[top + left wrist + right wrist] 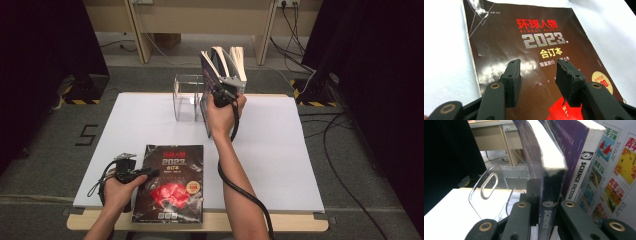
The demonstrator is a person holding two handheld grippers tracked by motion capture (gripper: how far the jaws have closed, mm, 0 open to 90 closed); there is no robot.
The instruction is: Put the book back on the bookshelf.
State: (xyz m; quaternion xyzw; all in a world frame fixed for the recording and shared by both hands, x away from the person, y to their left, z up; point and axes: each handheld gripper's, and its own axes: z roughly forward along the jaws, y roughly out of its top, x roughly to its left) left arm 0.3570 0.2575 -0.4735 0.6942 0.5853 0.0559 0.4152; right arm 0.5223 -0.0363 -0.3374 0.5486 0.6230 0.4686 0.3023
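While right gripper (541,217) jaws clamp book (549,185) (base hidden) | left gripper (539,75) jaws apart, empty

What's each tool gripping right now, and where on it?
The right tool is clamped on the spine of an upright Science Fiction magazine by the clear rack. The left tool holds nothing, open over the flat dark magazine.

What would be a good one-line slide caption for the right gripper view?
The right hand-held gripper clamps the spine of a Science Fiction magazine upright beside a clear acrylic rack.
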